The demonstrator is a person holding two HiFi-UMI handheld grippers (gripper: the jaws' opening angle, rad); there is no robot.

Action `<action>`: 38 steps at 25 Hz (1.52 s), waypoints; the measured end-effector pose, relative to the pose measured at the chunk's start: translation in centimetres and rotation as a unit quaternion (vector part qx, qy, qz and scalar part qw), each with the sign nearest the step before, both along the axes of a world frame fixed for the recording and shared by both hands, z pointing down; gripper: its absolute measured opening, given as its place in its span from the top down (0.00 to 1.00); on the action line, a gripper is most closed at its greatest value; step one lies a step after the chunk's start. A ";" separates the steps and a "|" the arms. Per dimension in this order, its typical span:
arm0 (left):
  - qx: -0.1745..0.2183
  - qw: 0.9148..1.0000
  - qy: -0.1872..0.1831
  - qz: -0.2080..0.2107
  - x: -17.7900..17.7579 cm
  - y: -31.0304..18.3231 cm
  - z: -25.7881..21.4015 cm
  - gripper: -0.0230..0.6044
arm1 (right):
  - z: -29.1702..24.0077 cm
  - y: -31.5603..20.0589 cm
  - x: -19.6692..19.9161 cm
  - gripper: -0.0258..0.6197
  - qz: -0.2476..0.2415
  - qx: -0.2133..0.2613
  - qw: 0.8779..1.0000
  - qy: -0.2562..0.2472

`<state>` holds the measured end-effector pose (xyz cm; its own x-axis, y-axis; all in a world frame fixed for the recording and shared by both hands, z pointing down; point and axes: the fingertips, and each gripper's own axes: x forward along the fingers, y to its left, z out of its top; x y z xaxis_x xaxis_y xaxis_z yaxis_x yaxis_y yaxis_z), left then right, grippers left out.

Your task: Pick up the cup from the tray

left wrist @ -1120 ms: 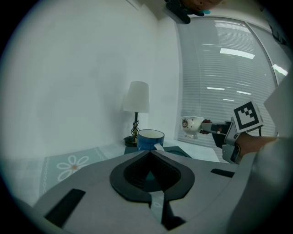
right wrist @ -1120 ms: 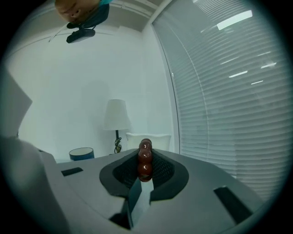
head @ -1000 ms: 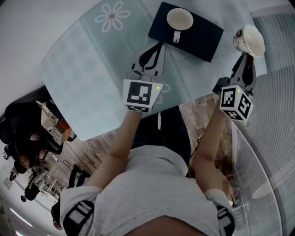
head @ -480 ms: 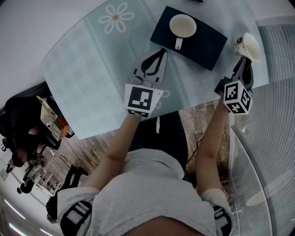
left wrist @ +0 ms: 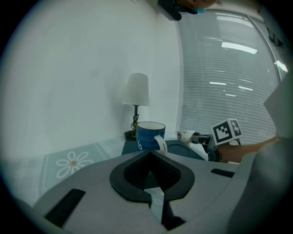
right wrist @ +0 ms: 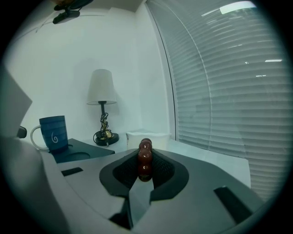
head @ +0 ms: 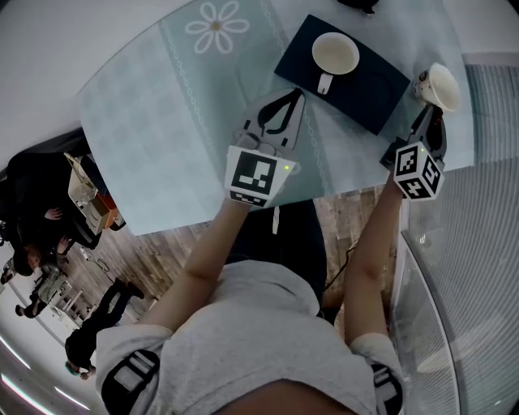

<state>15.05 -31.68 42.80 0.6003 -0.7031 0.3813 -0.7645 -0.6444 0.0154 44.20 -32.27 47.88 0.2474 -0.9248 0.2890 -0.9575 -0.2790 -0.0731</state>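
Observation:
A dark tray (head: 379, 91) lies on the pale cloth-covered table, and a blue mug (head: 335, 53) with a white inside stands on it. The mug (left wrist: 150, 135) (right wrist: 54, 133) shows in both gripper views. My right gripper (head: 427, 108) is shut on the red-brown beaded handle (right wrist: 144, 160) of a white cup (head: 439, 84), held to the right of the tray near the table's right edge. My left gripper (head: 289, 97) hovers just left of the tray's near corner, its jaws shut (left wrist: 150, 154) with nothing between them.
A table lamp (left wrist: 136, 103) (right wrist: 101, 103) stands behind the tray. The cloth has a daisy print (head: 216, 24). Window blinds (right wrist: 229, 77) fill the right side. The table's front edge (head: 340, 194) lies just under both grippers, with wooden floor beyond.
My right gripper has come down with the white cup, closer to the table beside the tray. The left gripper has stayed near the tray's corner.

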 end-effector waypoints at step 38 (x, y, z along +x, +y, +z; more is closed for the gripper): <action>-0.009 0.998 0.061 -0.011 0.0 -0.3 -2.0 0.95 | -1.1 7.3 -6.5 0.75 0.005 -0.064 0.998 -0.018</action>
